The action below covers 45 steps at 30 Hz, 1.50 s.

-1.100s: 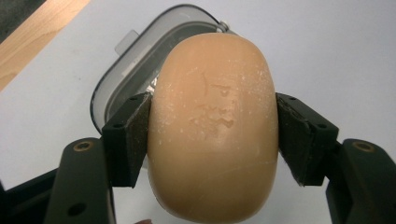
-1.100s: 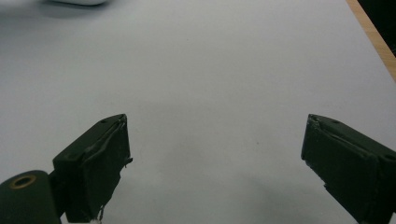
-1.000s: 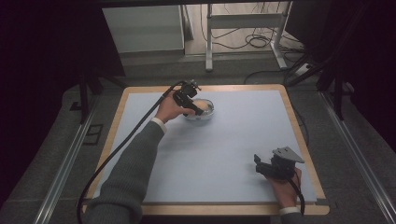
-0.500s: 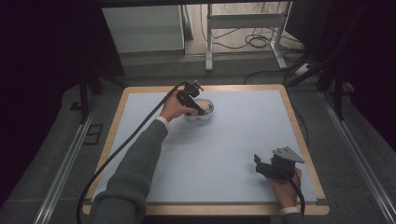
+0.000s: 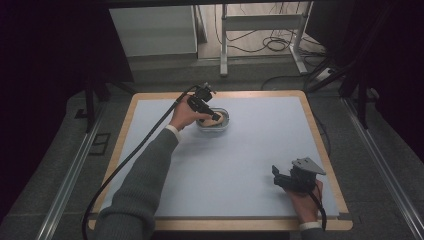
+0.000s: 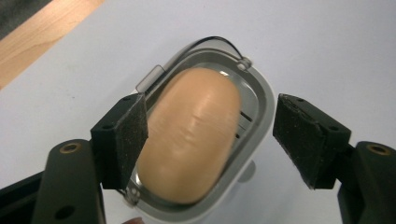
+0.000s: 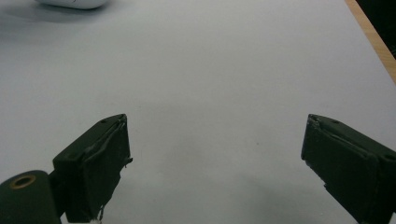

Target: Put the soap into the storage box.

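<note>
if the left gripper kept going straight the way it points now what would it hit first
Most likely the tan bread roll lying in the clear container. The left gripper points down at it, and its jaws, which have just been opening, stand apart on either side of the roll. How far above it they are is unclear.

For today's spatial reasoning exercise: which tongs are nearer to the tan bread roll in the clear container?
Left. The left tongs hover right over the bread roll, open astride it. The right tongs rest far off at the table's near right corner.
</note>
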Each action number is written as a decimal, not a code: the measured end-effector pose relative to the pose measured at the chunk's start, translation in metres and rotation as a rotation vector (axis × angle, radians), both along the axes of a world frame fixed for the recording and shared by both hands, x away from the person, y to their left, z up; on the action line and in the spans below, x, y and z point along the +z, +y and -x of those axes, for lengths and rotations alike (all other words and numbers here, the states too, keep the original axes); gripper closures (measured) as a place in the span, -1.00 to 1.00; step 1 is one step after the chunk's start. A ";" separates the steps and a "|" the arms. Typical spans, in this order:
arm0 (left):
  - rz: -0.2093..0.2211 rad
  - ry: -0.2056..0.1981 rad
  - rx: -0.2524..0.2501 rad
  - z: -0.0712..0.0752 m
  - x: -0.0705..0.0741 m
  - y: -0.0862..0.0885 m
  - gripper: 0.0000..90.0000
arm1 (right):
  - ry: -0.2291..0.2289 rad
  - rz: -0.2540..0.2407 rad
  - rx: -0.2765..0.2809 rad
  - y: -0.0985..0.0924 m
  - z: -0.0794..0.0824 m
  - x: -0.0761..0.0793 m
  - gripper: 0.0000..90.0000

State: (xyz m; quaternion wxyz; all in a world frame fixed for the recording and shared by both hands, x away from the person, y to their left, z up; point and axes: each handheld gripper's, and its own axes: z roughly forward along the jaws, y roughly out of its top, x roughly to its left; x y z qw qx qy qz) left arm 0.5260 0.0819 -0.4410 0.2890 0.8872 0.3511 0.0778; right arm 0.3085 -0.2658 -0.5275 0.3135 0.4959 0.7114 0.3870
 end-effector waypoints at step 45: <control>0.096 -0.073 0.122 0.170 -0.057 0.119 -0.55 | -0.003 0.011 -0.013 0.001 0.000 0.000 -0.82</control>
